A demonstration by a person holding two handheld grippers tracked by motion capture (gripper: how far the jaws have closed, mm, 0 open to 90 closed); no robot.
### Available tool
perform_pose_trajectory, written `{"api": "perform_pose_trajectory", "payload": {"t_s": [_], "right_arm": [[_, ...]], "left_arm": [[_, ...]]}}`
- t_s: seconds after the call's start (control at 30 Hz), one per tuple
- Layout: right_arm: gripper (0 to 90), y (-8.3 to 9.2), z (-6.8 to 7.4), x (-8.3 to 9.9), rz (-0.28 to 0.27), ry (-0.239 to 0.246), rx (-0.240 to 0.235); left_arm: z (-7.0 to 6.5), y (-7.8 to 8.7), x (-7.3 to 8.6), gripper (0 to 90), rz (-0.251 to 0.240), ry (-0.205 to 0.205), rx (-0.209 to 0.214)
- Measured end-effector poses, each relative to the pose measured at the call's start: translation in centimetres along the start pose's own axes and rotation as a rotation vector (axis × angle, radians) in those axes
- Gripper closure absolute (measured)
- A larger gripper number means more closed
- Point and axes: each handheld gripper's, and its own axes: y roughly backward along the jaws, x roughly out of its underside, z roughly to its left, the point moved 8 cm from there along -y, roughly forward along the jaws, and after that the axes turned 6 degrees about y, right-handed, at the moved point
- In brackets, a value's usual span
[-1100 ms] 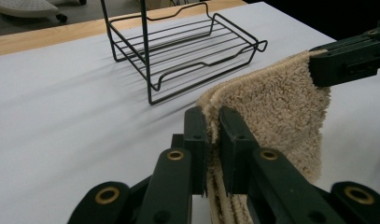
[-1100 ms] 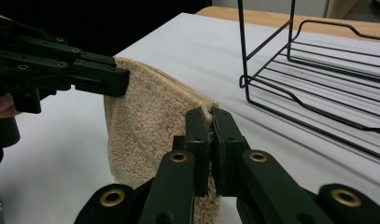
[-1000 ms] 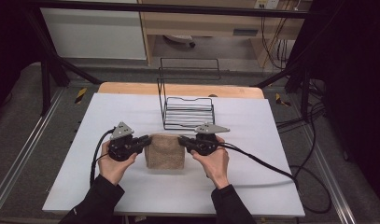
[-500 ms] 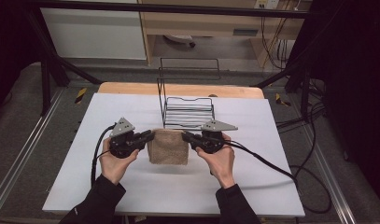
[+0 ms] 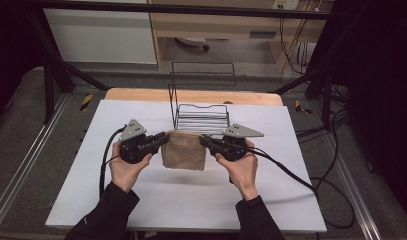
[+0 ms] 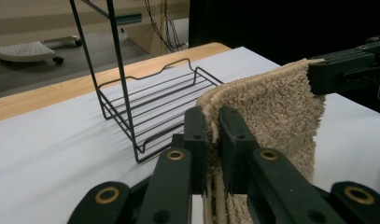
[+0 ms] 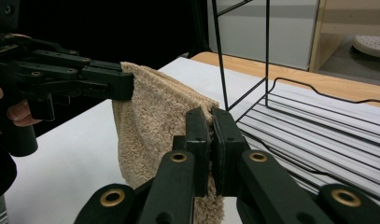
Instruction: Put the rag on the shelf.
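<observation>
A folded beige terry-cloth towel point(image 5: 183, 150) hangs in the air above the white table top point(image 5: 141, 200), stretched between two black hand-held grippers. The left gripper point(image 5: 163, 138) pinches the towel's upper left corner; in the left gripper view its two jaws press together on the folded edge of the towel point(image 6: 271, 112), with the layered hem running down between them. The right gripper point(image 5: 203, 140) pinches the upper right corner; in the right gripper view its jaws are pressed tight on the cloth point(image 7: 155, 126), and the left gripper point(image 7: 124, 86) shows farther off, clamped on the opposite corner. The person's left hand point(image 5: 126, 167) and right hand point(image 5: 241, 167), in dark sleeves, hold the tools from below. Each gripper carries a grey three-cornered plate on top and trails a black cable across the table.

Just behind the towel stands a black wire rack point(image 5: 201, 112) with a flat barred shelf and a tall upright frame at its back; the towel's top edge sits just in front of the rack's front rail in the high view. The rack point(image 6: 150, 102) rests on the white surface near a light wooden table edge point(image 5: 141, 94). No brand, label or writing can be read on the towel, the grippers or the rack.
</observation>
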Motion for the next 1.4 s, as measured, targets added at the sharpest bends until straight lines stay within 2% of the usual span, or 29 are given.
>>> {"api": "perform_pose_trajectory", "payload": {"t_s": [0.33, 0.7, 1.4], "right_arm": [[86.8, 0.9, -0.4, -1.7, -0.034, 0.032, 0.018], [86.8, 1.6, -0.9, -3.5, -0.074, 0.049, 0.04], [86.8, 2.9, -1.6, -6.4, -0.154, 0.082, 0.077]], "left_arm": [[-0.4, -0.1, -1.6, 81.7, -0.044, -0.008, 0.005], [-1.0, 0.0, -3.6, 81.8, -0.107, -0.021, 0.01], [-1.7, 0.0, -6.6, 81.8, -0.188, -0.032, 0.02]]}}
